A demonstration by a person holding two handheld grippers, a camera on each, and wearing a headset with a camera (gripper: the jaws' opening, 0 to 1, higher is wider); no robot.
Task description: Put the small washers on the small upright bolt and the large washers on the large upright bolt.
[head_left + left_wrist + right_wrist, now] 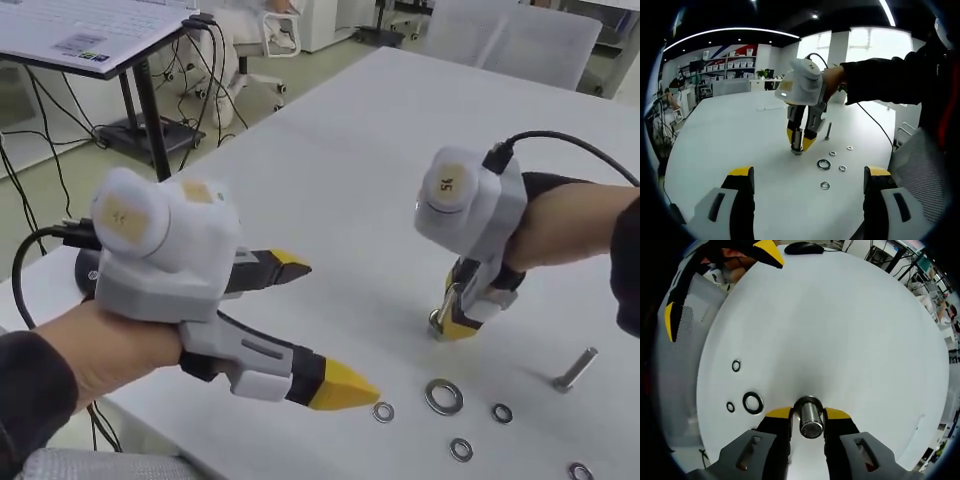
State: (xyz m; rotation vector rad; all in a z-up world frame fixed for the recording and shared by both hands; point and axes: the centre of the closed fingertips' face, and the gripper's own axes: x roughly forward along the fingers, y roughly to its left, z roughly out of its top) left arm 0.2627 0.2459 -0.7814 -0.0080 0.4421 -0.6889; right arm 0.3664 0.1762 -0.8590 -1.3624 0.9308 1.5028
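Note:
My right gripper [452, 326] points down at the white table [350, 150], shut on the large steel bolt [811, 421], which stands upright between its yellow tips; the same bolt [797, 147] touches the tabletop. The small bolt [575, 369] stands upright to the right. In front of both lie one large washer [443, 396] and several small washers, the nearest [383, 411] just by my left gripper's lower tip. My left gripper [318, 325] hovers open and holds nothing, its jaws wide apart [808, 175] facing the right gripper [800, 142].
A black computer mouse [804, 247] lies on the table's left part. A desk with a laptop [90, 30] and hanging cables stands beyond the left edge. The near table edge runs close under the washers. A chair [520, 40] stands at the far end.

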